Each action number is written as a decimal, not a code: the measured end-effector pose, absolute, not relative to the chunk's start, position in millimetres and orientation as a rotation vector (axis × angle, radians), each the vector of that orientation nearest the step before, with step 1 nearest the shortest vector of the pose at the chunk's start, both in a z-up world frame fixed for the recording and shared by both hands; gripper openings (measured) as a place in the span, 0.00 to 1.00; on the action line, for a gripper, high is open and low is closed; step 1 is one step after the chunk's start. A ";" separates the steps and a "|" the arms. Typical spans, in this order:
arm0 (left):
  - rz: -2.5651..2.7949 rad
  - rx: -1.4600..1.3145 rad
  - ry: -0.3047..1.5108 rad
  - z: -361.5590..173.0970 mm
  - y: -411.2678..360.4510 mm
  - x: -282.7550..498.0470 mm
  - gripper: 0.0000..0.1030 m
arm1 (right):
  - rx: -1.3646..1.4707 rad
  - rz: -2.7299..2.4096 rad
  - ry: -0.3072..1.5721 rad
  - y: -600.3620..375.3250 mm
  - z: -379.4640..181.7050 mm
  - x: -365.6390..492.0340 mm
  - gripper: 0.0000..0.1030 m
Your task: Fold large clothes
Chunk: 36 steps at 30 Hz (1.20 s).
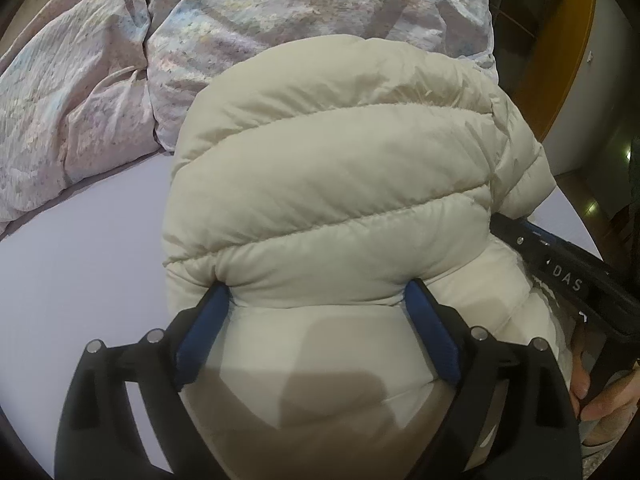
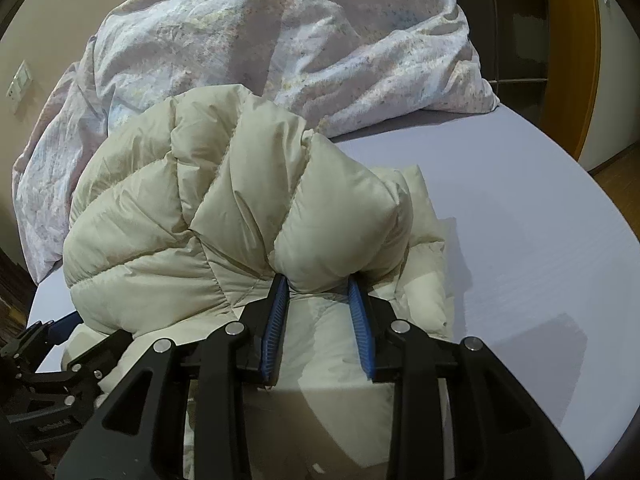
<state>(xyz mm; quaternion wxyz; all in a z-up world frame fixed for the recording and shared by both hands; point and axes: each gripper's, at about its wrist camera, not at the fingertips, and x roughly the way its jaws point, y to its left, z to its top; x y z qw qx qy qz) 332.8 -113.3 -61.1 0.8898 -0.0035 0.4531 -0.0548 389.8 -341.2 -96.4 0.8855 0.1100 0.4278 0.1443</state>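
A cream quilted puffer jacket (image 1: 340, 184) lies bunched on the lilac bed sheet (image 1: 80, 264). My left gripper (image 1: 318, 290) has its blue-padded fingers clamped on a thick fold of the jacket, which bulges up over them. My right gripper (image 2: 318, 282) is shut on another puffy fold of the same jacket (image 2: 224, 200), lifted above the layers lying flat below. The right gripper's black body shows at the right edge of the left wrist view (image 1: 568, 276), and the left gripper shows at the lower left of the right wrist view (image 2: 52, 364).
A crumpled pastel duvet (image 2: 280, 40) is heaped at the far side of the bed. Bare sheet (image 2: 540, 260) stretches to the right of the jacket. A wooden door frame (image 2: 576, 60) and floor lie beyond the bed's right edge.
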 end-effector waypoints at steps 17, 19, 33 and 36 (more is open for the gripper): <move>-0.116 -0.018 0.884 -72.7 -116.8 331.0 0.94 | 0.243 0.314 0.840 -344.8 -106.8 389.4 0.31; -0.119 -0.022 0.877 -74.0 -116.2 331.0 0.95 | 0.244 0.315 0.838 -345.3 -106.9 389.9 0.31; -0.129 -0.043 0.826 -79.6 -113.3 326.1 0.98 | 0.260 0.332 0.839 -347.7 -107.2 392.6 0.32; -0.159 -0.057 0.831 -68.2 -109.6 317.5 0.97 | 0.238 0.334 0.840 -348.2 -101.3 389.8 0.34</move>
